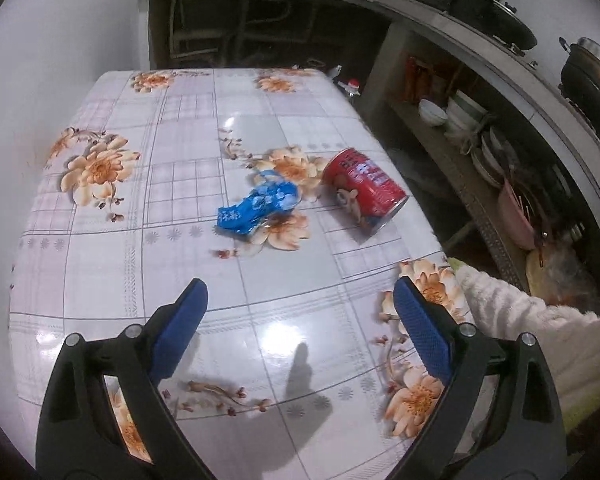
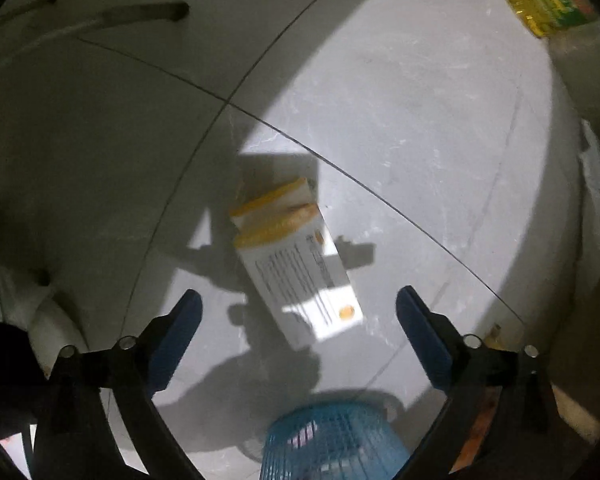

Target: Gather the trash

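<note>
Trash is lying in two places: a crumpled blue wrapper [image 1: 258, 208] and a tipped red can [image 1: 364, 190] side by side on the floral table [image 1: 100, 280], and a white-and-yellow carton [image 2: 296, 264] that looks to be dropping toward the floor near the blue basket [image 2: 332, 448]. The right gripper [image 2: 298, 320] is pointing down, fingers spread and empty; the left gripper [image 1: 300, 320] is hovering over the table, also spread. I'd judge the wrapper comes next, needing a reach forward and a gentle pinch.

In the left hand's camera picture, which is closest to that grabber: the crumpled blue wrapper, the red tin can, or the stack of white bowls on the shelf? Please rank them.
From the left gripper, open above the floral table:
1. Crumpled blue plastic wrapper, mid-table, straight ahead.
2. Red tin can, lying on its side, just right of the wrapper and slightly farther.
3. Stack of white bowls, on the shelf beyond the table's right edge.
</note>
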The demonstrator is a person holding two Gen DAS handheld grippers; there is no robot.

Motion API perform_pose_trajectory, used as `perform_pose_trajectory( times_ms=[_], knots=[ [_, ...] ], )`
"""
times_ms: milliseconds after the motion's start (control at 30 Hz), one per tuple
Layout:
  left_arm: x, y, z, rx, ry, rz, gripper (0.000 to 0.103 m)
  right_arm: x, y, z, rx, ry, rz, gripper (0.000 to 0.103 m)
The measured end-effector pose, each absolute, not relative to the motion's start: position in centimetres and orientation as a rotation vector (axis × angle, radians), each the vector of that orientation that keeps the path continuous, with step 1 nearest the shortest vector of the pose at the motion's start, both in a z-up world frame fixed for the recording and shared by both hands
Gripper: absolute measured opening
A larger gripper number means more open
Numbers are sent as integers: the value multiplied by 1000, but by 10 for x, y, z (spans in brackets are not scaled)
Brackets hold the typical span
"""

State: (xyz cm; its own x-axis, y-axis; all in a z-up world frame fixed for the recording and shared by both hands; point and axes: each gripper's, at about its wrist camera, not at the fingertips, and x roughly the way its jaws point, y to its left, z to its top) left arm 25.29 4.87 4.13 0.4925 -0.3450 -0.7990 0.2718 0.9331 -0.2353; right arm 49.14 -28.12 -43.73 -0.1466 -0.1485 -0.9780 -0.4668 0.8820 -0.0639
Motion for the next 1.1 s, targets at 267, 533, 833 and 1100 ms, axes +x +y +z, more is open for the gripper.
perform_pose_trajectory(
  times_ms=[267, 533, 833, 1100],
  knots=[
    [267, 48, 17, -69, 1046, -387, 90, 489, -275, -489, -560, 1779, 338, 96],
    [274, 46, 4, -43, 1068, -401, 90, 486, -285, -510, -576, 1787, 312, 96],
    [275, 53, 4, -52, 1071, -379, 90, 483, -284, -521, -565, 1763, 277, 74],
    [270, 54, 9, -59, 1043, -402, 90, 497, -304, -452, -359, 1610, 173, 73]
  ],
)
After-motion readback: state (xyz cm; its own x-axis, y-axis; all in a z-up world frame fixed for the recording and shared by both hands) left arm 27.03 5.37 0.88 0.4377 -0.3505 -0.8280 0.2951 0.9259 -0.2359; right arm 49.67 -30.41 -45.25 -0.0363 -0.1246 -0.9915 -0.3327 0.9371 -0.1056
